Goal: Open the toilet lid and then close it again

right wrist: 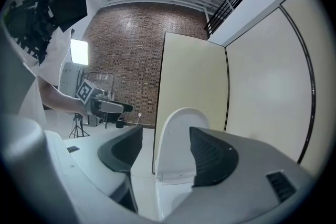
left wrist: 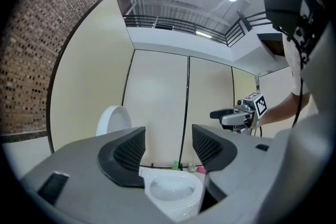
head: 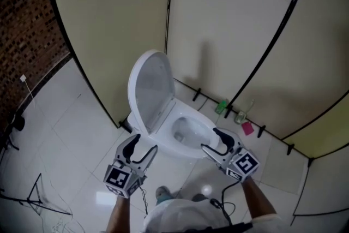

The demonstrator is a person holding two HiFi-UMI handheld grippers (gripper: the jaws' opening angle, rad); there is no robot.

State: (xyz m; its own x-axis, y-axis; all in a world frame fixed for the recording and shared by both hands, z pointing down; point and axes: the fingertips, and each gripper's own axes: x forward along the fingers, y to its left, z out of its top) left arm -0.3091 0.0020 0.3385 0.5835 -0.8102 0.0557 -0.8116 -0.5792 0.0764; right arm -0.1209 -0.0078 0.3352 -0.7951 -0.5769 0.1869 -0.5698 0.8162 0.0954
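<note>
A white oval toilet lid (head: 150, 87) stands raised, tilted back toward a cream partition panel with black frame strips (head: 229, 19). Below it the white ceramic toilet bowl (head: 188, 131) lies open, with water showing inside. The toilet sits on a white tiled floor (head: 71, 133), in the corner where the panels meet.

The left hand-held gripper (head: 143, 147) hangs just near and left of the bowl, close to the foot of the lid. Its two dark jaws stand apart with nothing between them, and in its own view the open bowl shows beyond the gap. The right hand-held gripper (head: 211, 139) hangs at the bowl's near right rim. Its jaws are also apart and bare, and its own view looks past them at the upright lid. Neither gripper touches the toilet. Each carries a cube with square black and white markers, and a bare forearm reaches in behind each from the near edge.

On the floor to the right of the bowl, against the panel, stand a small green bottle (head: 221, 107), a clear bottle (head: 241, 115) and a pink object (head: 247, 128). A dark red brick wall (head: 22, 13) fills the far left, and a thin black tripod stand (head: 32, 196) rests on the floor at the near left.
</note>
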